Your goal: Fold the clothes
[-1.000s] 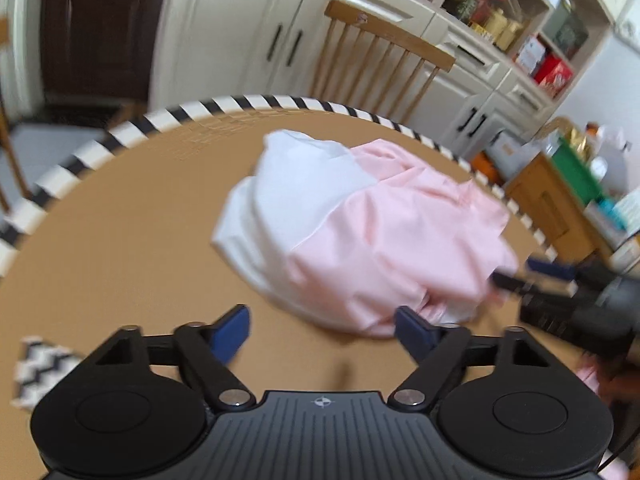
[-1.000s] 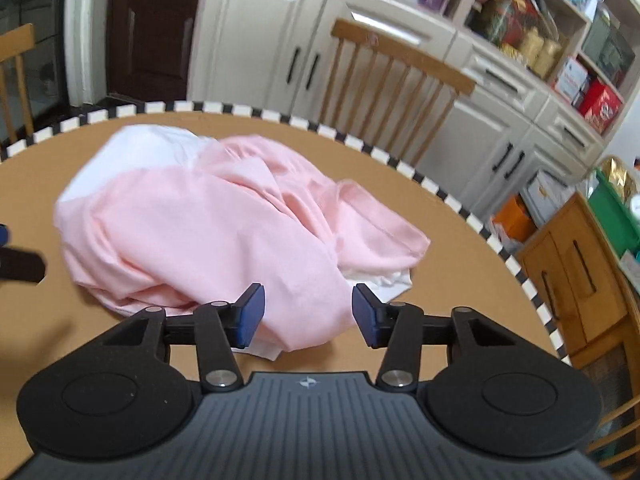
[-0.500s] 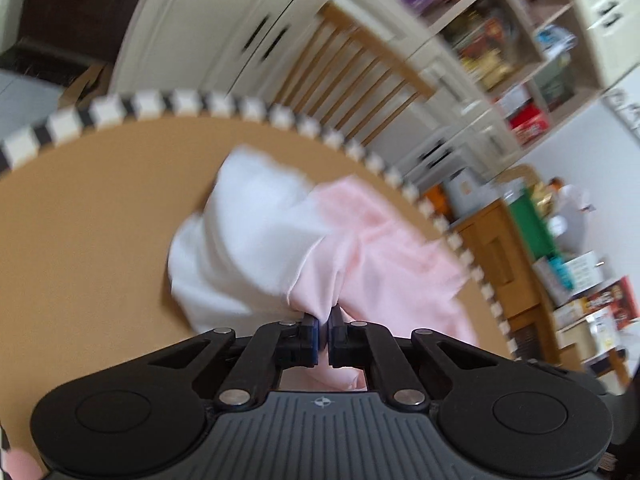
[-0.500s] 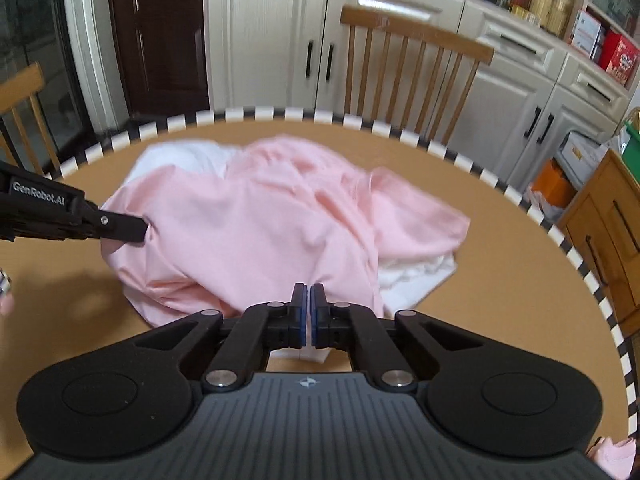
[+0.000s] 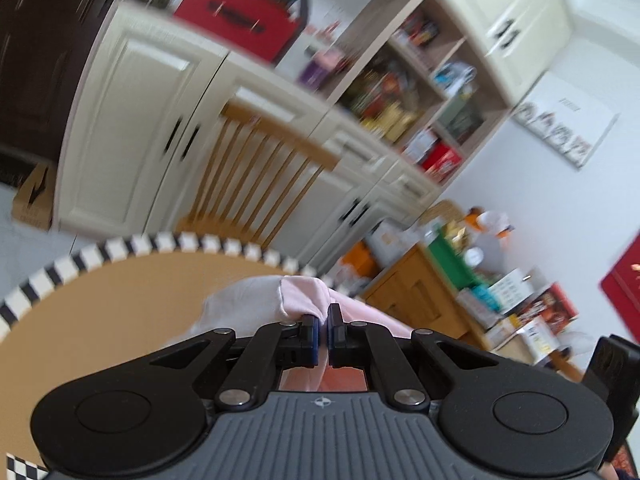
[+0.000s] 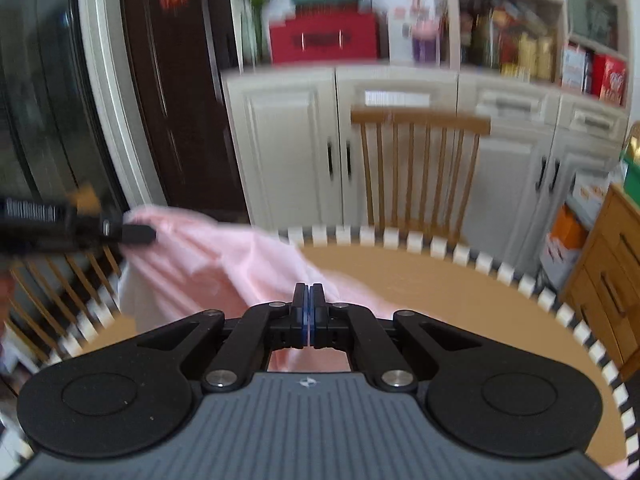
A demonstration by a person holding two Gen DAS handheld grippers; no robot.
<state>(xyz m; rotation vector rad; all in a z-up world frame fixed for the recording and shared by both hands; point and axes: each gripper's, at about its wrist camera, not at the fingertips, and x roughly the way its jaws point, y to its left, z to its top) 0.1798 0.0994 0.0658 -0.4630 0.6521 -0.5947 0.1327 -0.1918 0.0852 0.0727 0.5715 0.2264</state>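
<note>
- The garment (image 6: 224,264) hangs stretched between the two grippers, so its long axis runs from one pinch point to the other, left to right across the person. It is raised off the table (image 6: 460,292), and I cannot tell whether its lower part touches the top.
- Left gripper (image 5: 323,332): jaws closed on a pink-and-white bunch of the cloth, which bulges out just past the fingertips. In the right wrist view it shows at the far left (image 6: 136,234), holding the cloth's upper corner, higher than the right one.
- Right gripper (image 6: 307,312): jaws pressed together with pink cloth pinched between them; the fabric spills out under the fingers and slopes up and left toward the other pinch point.
- Pose: the left camera is rolled hard — cabinets and chair (image 5: 256,172) lean across the view — and points out over the table's far rim (image 5: 132,246). The right one sits level, facing the chair and cabinets squarely. Both views are blurred.
- Judgement: this looks like the lift-and-spread step — the coming move turns on drawing the two pinch points apart along that axis until the cloth hangs flat, then laying it on the table. Neither hand is nearer; both already hold it.
- Risk: a small pinch on a bunched edge may slip when the cloth goes taut.
</note>
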